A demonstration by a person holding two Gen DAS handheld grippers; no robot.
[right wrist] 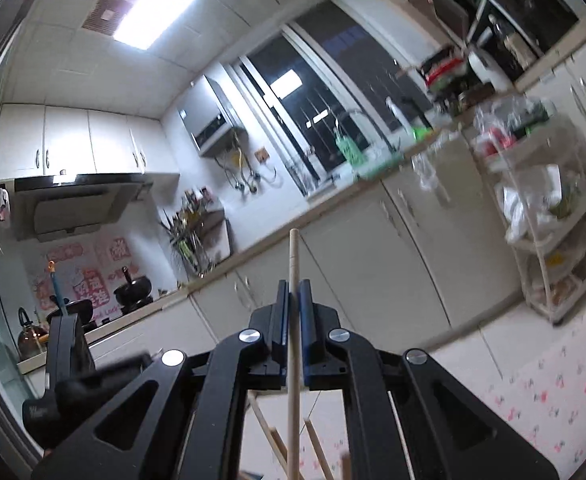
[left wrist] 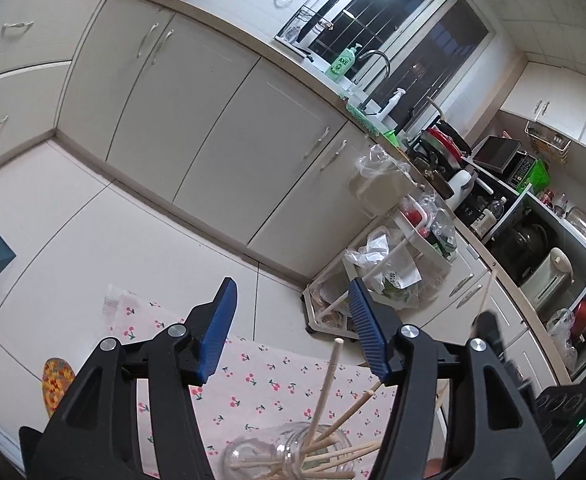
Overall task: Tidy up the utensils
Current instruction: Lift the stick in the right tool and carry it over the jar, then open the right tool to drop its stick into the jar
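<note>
In the left wrist view a clear glass jar (left wrist: pixel 289 454) stands on a cherry-print cloth (left wrist: pixel 261 380) and holds several wooden chopsticks (left wrist: pixel 329 384) that lean out to the right. My left gripper (left wrist: pixel 293 320) is open and empty, raised above the jar with its blue pads spread wide. In the right wrist view my right gripper (right wrist: pixel 293 300) is shut on a single wooden chopstick (right wrist: pixel 293 256), which stands upright between the blue pads and sticks out above them. The right gripper points at the kitchen wall, high above the cloth.
A white rolling cart (left wrist: pixel 377 272) with bags stands by the cabinets (left wrist: pixel 221 132); it also shows in the right wrist view (right wrist: pixel 549 216). A wooden rack (right wrist: pixel 277 440) lies below the right gripper. A woven coaster (left wrist: pixel 55 380) lies at the cloth's left.
</note>
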